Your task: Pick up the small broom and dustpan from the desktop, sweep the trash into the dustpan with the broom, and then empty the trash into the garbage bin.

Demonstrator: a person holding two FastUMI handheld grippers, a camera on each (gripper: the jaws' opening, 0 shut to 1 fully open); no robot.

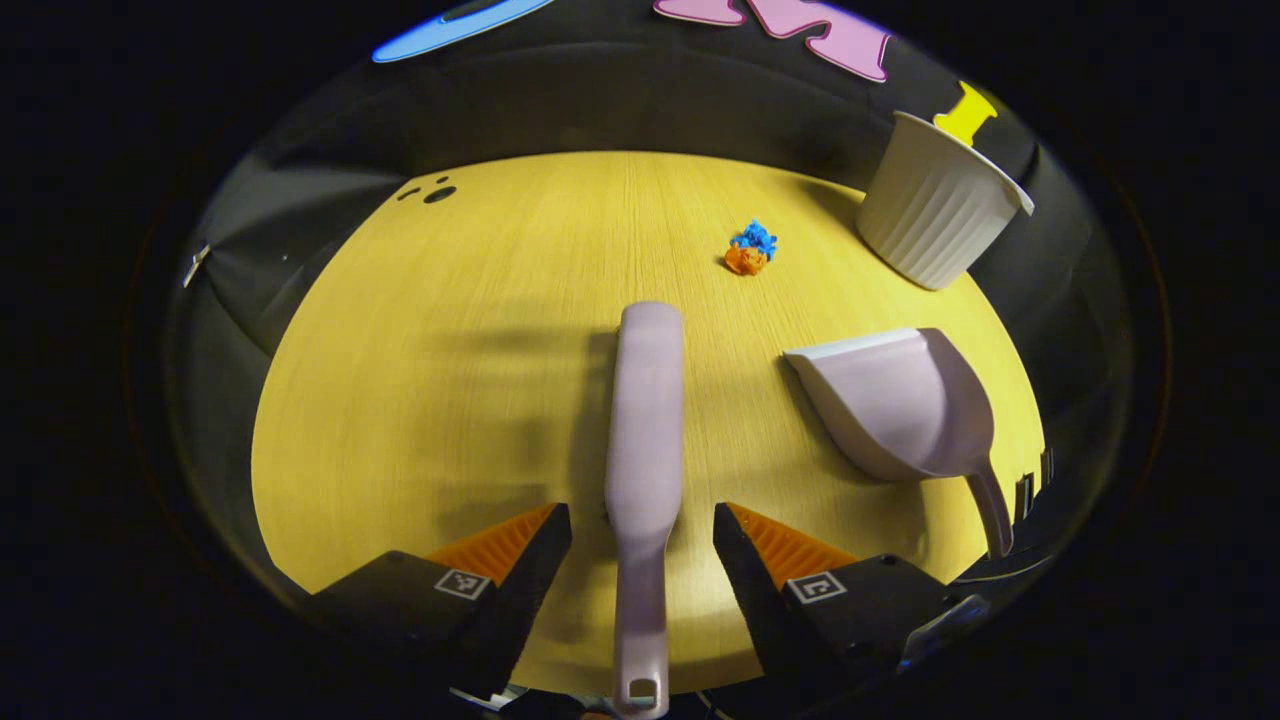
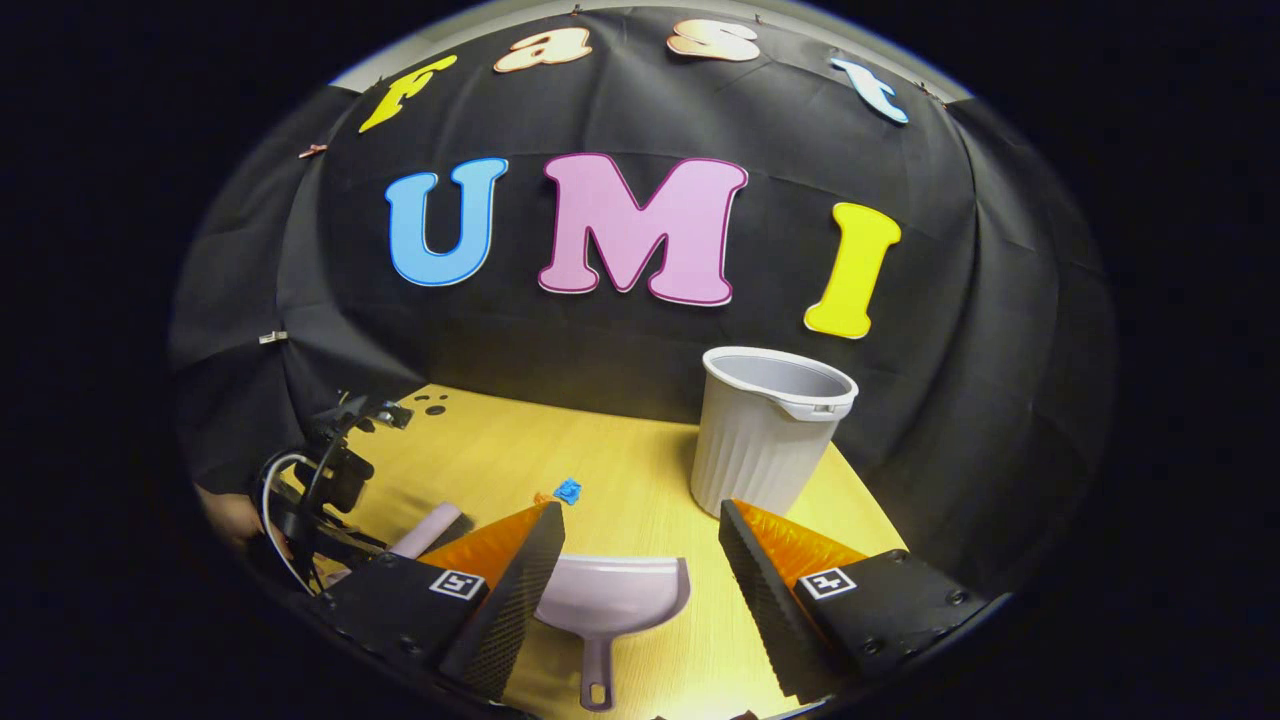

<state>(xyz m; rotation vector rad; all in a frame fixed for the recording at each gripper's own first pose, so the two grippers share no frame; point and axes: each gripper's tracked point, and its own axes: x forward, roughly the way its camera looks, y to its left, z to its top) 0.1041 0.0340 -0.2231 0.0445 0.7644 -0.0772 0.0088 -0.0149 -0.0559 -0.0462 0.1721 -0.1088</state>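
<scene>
- The left gripper (image 1: 642, 540) has its jaws spread wide, one on each side of the broom (image 1: 645, 430), whose handle runs straight back between them; neither jaw touches it, so this reads as a line-up for a grasp on the handle.
- The right gripper (image 2: 640, 560) is likewise spread, hanging above the dustpan (image 2: 612, 598), whose handle points back toward the gap between the jaws, a placement that suits a straight descent onto it.
- In the left gripper view the dustpan (image 1: 905, 405) lies to the right of the jaws, mouth facing away.
- The trash (image 1: 751, 249), a crumpled blue and orange wad, sits ahead of the jaws, beyond the broom's far end, on bare desktop (image 1: 450, 380).
- The garbage bin (image 2: 768, 430) stands upright just beyond the right jaw.
- Broom and dustpan are smooth, pale moulded plastic with rounded edges and hanging holes; the bin is ribbed and tapered; the desktop shows fine wood grain.
</scene>
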